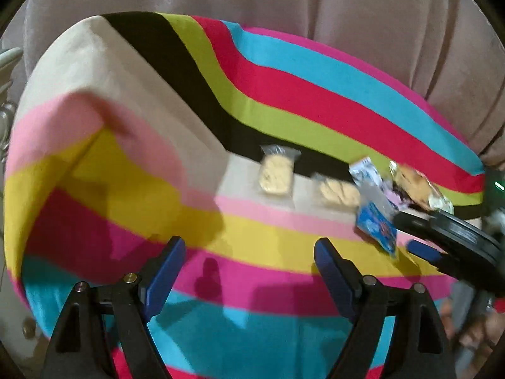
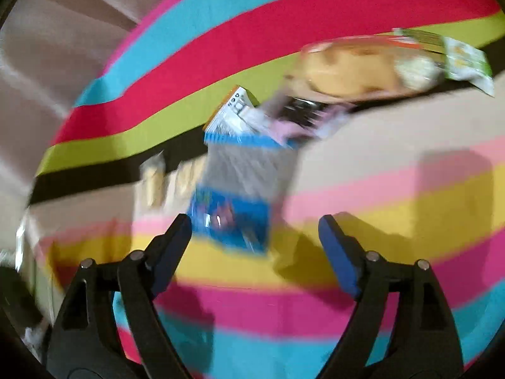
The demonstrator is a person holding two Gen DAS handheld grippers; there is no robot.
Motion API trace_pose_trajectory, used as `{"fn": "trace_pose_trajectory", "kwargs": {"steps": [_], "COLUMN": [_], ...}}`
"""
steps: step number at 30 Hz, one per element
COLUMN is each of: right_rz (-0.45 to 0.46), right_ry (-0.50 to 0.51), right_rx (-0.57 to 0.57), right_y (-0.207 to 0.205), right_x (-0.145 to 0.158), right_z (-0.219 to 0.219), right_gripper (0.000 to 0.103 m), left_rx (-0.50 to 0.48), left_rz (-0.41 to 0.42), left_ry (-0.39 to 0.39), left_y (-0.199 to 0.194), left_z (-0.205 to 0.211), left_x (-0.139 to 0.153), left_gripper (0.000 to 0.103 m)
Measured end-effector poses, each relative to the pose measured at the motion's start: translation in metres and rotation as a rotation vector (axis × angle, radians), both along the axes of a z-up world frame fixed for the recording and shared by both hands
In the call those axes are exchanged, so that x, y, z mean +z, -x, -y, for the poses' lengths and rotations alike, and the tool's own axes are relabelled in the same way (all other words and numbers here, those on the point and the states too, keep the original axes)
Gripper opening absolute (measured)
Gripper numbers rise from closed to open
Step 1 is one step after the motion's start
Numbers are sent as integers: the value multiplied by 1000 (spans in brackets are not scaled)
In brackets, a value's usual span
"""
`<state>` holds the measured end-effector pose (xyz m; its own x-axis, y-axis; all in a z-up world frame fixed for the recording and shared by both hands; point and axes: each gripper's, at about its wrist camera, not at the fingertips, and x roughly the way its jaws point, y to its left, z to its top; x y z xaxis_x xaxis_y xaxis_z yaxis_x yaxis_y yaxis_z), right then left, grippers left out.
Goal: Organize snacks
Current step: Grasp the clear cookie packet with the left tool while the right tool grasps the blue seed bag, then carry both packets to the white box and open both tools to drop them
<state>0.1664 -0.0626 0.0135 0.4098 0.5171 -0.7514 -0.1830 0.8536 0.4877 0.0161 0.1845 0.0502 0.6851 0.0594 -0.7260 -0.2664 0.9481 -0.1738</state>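
Note:
Several snacks lie on a striped tablecloth [image 1: 268,230]. Two clear packets of pale biscuits [image 1: 276,173] [image 1: 339,191] sit side by side on the beige stripe. To their right are a blue packet [image 1: 377,224], a white-and-blue packet [image 1: 366,170] and a wrapped bun [image 1: 413,186]. My left gripper [image 1: 249,243] hangs open and empty over the yellow and pink stripes, short of the biscuits. In the right wrist view my right gripper [image 2: 254,221] is open; the blurred blue packet [image 2: 230,214] lies just beyond its left finger, untouched. Behind it lie the bun [image 2: 356,72] and a green-and-white packet [image 2: 467,60].
A beige curtain [image 1: 347,6] hangs close behind the table. The cloth drops over the table's left edge [image 1: 63,101]. The right gripper's black arm [image 1: 457,233] and the person's hand [image 1: 473,331] fill the right side of the left wrist view.

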Motion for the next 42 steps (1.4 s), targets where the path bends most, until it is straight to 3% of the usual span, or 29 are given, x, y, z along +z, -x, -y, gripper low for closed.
{"fn": "trace_pose_trajectory", "kwargs": {"steps": [2,4,5,6,7,8,13,16,17,18,19,23,26,30,35,42], "right_rz": [68,107,140,192,212,236,283,265,257,253,253,268,266,332,475,768], "right_ry": [90,189,256,277,287,314,339,298,285,280,269,209,148,83,11,-20], "right_rx": [-17,23,41,54,58,60,69,59,55,52,47,46,36,17,-32,-112], "right_y": [-10,-12,-9,-2,3,9,39,60,66,71,77,105,121,155,210,306], "right_x": [2,0,-2,-4,-4,-4,-9,-12,-13,-13,-11,-2,7,31,81,173], "right_z": [-28,-46,-51,-49,-44,-35,17,51,60,65,72,94,113,138,172,219], "right_gripper": [98,98,94,79,67,63,60,60,61,61,61,61,61,61,61,61], "left_rx": [-24,-48,-53,-56,-57,-61,-85,-66,-56,-56,-37,-30,-35,-21,-50,-156], "left_rz": [-1,-8,-12,-16,-19,-23,-44,-116,-122,-119,-112,-109,-16,130,299,454], "left_ry": [-10,-15,-12,-6,2,11,-30,-123,-137,-125,-137,-45,-85,-108,-117,-179], "left_y": [-11,-25,-32,-42,-50,-58,-101,-131,-138,-139,-137,-98,-36,50,131,200], "left_z": [-3,-7,-9,-11,-13,-13,0,10,11,11,11,13,37,77,120,172], "left_x": [-3,-8,-10,-13,-16,-19,-27,-41,-45,-45,-44,-43,-29,4,56,136], "left_gripper": [84,84,84,84,84,84,84,86,81,69,35,36,36,36,36,37]}}
